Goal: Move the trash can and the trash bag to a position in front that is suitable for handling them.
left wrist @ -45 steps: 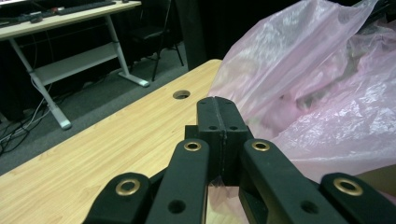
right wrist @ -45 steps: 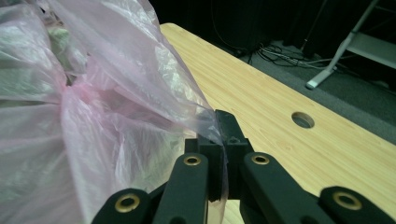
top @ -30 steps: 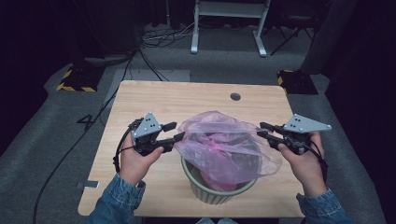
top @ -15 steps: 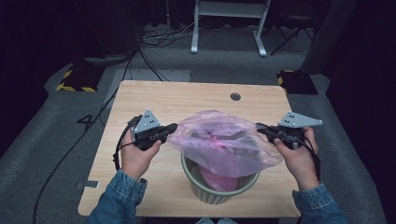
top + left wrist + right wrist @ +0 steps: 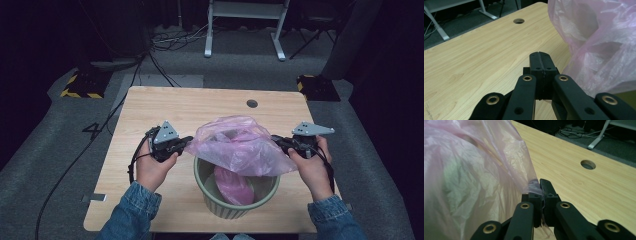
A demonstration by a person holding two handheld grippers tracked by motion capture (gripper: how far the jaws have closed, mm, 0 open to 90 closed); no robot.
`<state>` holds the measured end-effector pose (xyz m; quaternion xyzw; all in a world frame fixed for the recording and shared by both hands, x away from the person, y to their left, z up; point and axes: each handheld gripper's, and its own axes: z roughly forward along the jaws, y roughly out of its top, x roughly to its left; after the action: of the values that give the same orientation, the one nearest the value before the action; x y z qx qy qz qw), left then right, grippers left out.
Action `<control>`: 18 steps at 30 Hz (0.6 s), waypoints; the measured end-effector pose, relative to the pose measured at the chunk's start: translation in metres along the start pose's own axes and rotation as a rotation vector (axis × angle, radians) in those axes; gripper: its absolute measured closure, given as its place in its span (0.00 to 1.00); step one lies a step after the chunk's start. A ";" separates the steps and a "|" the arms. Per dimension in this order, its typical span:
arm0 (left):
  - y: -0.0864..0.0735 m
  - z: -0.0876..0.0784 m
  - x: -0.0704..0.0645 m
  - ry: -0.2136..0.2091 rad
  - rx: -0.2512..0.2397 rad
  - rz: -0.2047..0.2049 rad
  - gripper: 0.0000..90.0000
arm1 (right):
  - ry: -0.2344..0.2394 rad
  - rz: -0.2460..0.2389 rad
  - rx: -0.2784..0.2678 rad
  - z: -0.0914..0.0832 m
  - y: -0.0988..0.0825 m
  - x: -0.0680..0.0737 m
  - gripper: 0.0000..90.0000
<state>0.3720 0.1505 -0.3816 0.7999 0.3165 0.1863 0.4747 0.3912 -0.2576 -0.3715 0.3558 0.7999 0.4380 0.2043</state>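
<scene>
A thin pink plastic bag (image 5: 235, 145) is spread between both grippers above a green round bin (image 5: 225, 209), and its lower part hangs inside the bin. My left gripper (image 5: 188, 142) is at the bag's left edge, which is drawn to a point at the shut jaws. In the left gripper view the left gripper (image 5: 539, 56) has its pads pressed together, with the bag (image 5: 599, 45) against their right side. My right gripper (image 5: 275, 141) holds the right edge. In the right gripper view the film of the bag (image 5: 469, 182) is pinched between the right gripper's (image 5: 539, 185) pads.
The bin stands near the front edge of a light wooden table (image 5: 200, 105), which has a round cable hole (image 5: 252, 103) at the back right. Beyond the table are a grey floor with cables and a white desk frame (image 5: 245, 25).
Both hands have come down and slightly inward with the bag. The jaws of both grippers have closed on its edges, and the bag now sags lower over the bin.
</scene>
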 end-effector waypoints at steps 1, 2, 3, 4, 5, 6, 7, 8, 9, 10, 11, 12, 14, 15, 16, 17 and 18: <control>-0.001 0.000 -0.001 -0.001 0.011 0.004 1.00 | 0.001 0.008 0.006 0.001 -0.001 -0.001 0.98; -0.001 0.001 -0.001 0.000 0.025 0.009 1.00 | 0.004 0.014 0.012 0.001 -0.002 -0.002 0.98; -0.002 0.002 -0.002 0.006 0.040 0.017 1.00 | 0.007 0.018 0.015 0.002 -0.003 -0.003 0.98; -0.004 0.004 -0.003 0.004 0.062 0.020 1.00 | 0.009 0.021 0.022 0.003 -0.005 -0.003 0.98; -0.005 0.005 -0.003 0.002 0.076 0.024 1.00 | 0.013 0.023 0.032 0.004 -0.008 -0.003 0.98; -0.006 0.007 -0.003 -0.001 0.084 0.024 1.00 | 0.019 0.024 0.038 0.005 -0.010 -0.002 0.99; -0.008 0.008 -0.003 -0.002 0.095 0.019 1.00 | 0.023 0.024 0.044 0.006 -0.011 -0.002 0.99; -0.009 0.009 -0.002 -0.008 0.104 0.016 1.00 | 0.025 0.024 0.052 0.007 -0.013 -0.002 0.99; -0.011 0.011 -0.001 -0.006 0.111 0.011 1.00 | 0.028 0.025 0.061 0.008 -0.015 -0.002 0.99; -0.012 0.012 0.000 -0.011 0.118 0.006 1.00 | 0.033 0.031 0.068 0.009 -0.018 -0.003 0.99; -0.012 0.013 0.001 -0.010 0.129 -0.001 1.00 | 0.035 0.037 0.074 0.010 -0.019 -0.003 0.99; -0.013 0.014 0.002 -0.008 0.134 0.003 1.00 | 0.031 0.035 0.087 0.011 -0.021 -0.004 0.99; -0.016 0.017 0.001 -0.017 0.146 -0.005 1.00 | 0.035 0.041 0.108 0.014 -0.025 -0.005 0.99; -0.016 0.018 0.002 -0.017 0.154 0.005 1.00 | 0.042 0.046 0.117 0.016 -0.027 -0.005 0.99; -0.018 0.019 0.001 -0.019 0.153 0.000 1.00 | 0.044 0.045 0.123 0.017 -0.029 -0.005 0.99; -0.019 0.019 0.001 -0.024 0.156 0.002 1.00 | 0.052 0.050 0.136 0.019 -0.032 -0.005 0.99; -0.019 0.019 0.001 -0.026 0.152 0.000 1.00 | 0.057 0.053 0.136 0.020 -0.035 -0.004 0.99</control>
<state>0.3779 0.1453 -0.4079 0.8359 0.3235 0.1517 0.4167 0.3930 -0.2625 -0.4113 0.3774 0.8236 0.3977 0.1451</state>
